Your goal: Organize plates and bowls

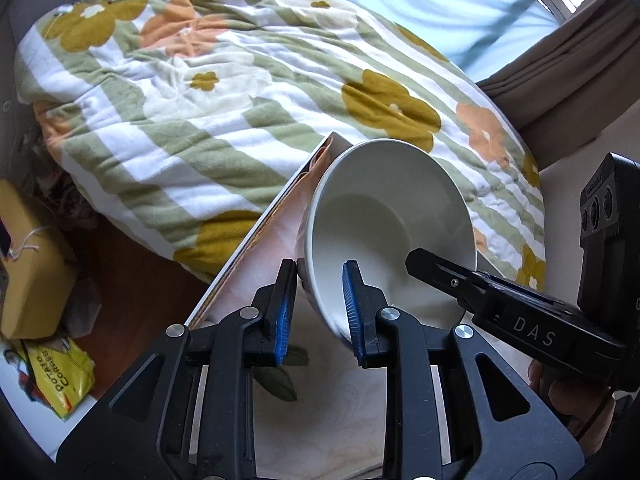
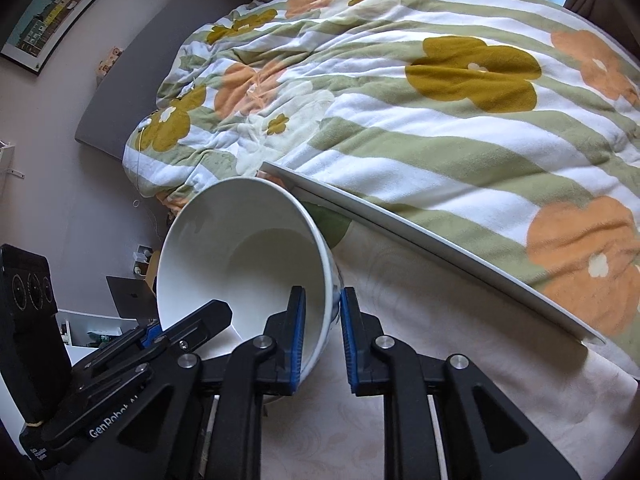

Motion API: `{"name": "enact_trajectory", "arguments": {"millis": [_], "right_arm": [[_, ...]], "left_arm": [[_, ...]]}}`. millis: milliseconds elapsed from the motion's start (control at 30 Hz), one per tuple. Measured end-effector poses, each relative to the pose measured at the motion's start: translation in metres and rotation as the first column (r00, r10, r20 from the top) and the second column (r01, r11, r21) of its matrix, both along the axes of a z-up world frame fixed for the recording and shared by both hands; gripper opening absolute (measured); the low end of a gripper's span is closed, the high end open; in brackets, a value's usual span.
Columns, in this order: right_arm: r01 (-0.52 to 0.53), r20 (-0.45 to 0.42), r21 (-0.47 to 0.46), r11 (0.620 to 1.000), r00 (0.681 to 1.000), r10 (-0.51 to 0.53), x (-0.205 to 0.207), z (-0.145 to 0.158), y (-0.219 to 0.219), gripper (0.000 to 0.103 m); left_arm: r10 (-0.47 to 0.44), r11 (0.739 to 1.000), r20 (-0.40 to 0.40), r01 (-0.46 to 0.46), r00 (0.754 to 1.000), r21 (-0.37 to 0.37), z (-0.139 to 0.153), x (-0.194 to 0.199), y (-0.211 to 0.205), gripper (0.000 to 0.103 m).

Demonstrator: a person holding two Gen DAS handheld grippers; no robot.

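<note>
A white bowl (image 1: 384, 208) is tilted on its side above the cream patterned tablecloth (image 1: 328, 400), its mouth facing the cameras. My left gripper (image 1: 319, 276) is shut on the bowl's near-left rim, one blue pad outside the wall and one inside. From the right, a finger (image 1: 440, 272) of the other gripper reaches over the rim into the bowl. In the right wrist view the bowl (image 2: 248, 248) shows a blue pattern on its outside. My right gripper (image 2: 323, 300) is shut on the bowl's right wall. The left gripper's finger (image 2: 200, 316) enters from the lower left.
The table's white edge (image 2: 400, 224) meets a bed with a green-striped floral quilt (image 1: 240, 100). A yellow snack bag (image 1: 60, 376) and a tan box (image 1: 28, 280) lie on the floor at left. A laptop (image 2: 128, 296) sits low by the wall. Brown curtains (image 1: 560, 80) hang at right.
</note>
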State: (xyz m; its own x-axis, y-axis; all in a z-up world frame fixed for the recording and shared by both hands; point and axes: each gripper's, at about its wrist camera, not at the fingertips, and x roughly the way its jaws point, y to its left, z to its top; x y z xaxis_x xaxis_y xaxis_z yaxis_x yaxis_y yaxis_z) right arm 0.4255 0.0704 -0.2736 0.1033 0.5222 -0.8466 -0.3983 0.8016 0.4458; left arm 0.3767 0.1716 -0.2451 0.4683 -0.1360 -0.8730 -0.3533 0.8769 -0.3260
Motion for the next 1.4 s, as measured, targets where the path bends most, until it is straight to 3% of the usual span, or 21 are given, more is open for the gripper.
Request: {"name": "enact_trajectory", "arguments": {"millis": [333,700,867,1100,1300,1400], "right_arm": [[0.106,0.132,0.075,0.992,0.985,-0.115,-0.071,0.074,-0.088,0.016],[0.249,0.212,0.073,0.966,0.942,-0.259,-0.178,0.113,-0.243,0.016],[0.319,0.22,0.033,0.947,0.922,-0.318,-0.217,0.116,-0.3,0.016],[0.432,0.195,-0.014,0.902,0.886,-0.421,-0.255,0.103,-0.356,0.016],[0.504,0.108,-0.036,0.863,0.86,-0.498,-0.277,0.074,-0.381,0.016],[0.52,0.063,-0.046,0.853,0.854,-0.517,-0.283,0.057,-0.386,0.016]], "left_arm": [[-0.088,0.995,0.125,0.08,0.988,0.066,0.078,-0.056,-0.08,0.021],[-0.252,0.967,0.177,0.24,0.951,0.09,0.124,-0.144,-0.238,0.021],[-0.328,0.945,0.155,0.322,0.932,0.061,0.123,-0.174,-0.303,0.021],[-0.46,0.888,0.102,0.458,0.882,0.047,0.109,-0.194,-0.37,0.021],[-0.559,0.828,-0.015,0.559,0.829,0.047,0.08,-0.2,-0.407,0.021],[-0.577,0.815,-0.078,0.58,0.813,0.022,0.06,-0.199,-0.413,0.021]]}}
